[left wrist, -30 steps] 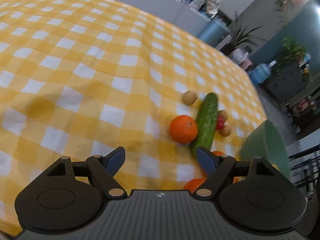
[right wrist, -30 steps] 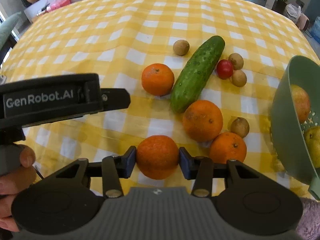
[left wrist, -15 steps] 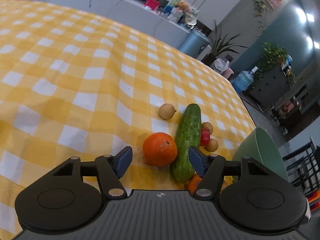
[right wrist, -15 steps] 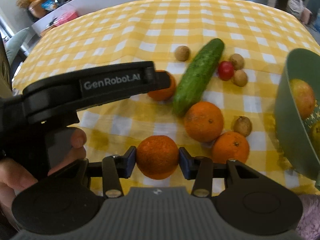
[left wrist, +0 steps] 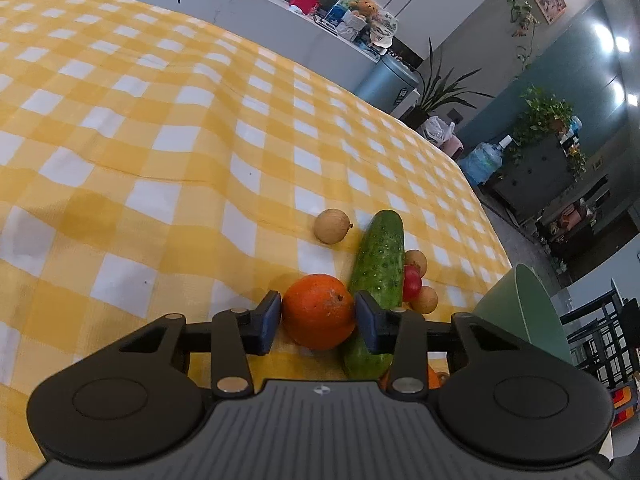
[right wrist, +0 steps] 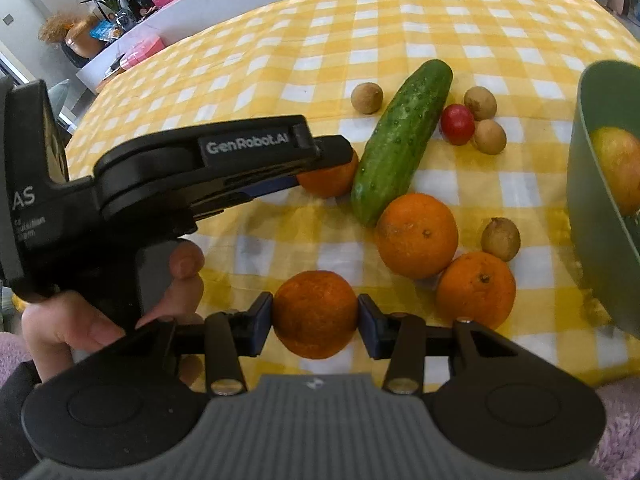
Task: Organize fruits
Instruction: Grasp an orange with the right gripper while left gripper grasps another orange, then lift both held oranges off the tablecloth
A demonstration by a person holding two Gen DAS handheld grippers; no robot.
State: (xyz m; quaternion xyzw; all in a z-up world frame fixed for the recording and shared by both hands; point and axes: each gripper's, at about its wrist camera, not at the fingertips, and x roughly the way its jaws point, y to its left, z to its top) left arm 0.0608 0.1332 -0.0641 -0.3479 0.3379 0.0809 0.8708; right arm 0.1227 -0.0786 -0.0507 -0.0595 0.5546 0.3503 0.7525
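An orange (left wrist: 316, 308) rests on the yellow checked cloth against a cucumber (left wrist: 380, 264). My left gripper (left wrist: 317, 318) is closing on it, and both blue pads touch its sides. In the right wrist view the left gripper (right wrist: 320, 160) reaches in from the left over that same orange (right wrist: 332, 180). My right gripper (right wrist: 316, 316) is shut on a second orange (right wrist: 314, 312), held just above the cloth. The green bowl (right wrist: 592, 200) at the right edge has a fruit (right wrist: 620, 168) inside.
Two loose oranges (right wrist: 416, 236) (right wrist: 476, 288) lie between the cucumber (right wrist: 400, 136) and the bowl. Several small brown fruits (right wrist: 366, 98) and a cherry tomato (right wrist: 457, 119) lie around the cucumber. A hand (right wrist: 80, 320) holds the left gripper's handle.
My left gripper moved forward and down to the orange beside the cucumber, and its jaws narrowed from wide open until they touch it. The right gripper kept its orange and tilted slightly.
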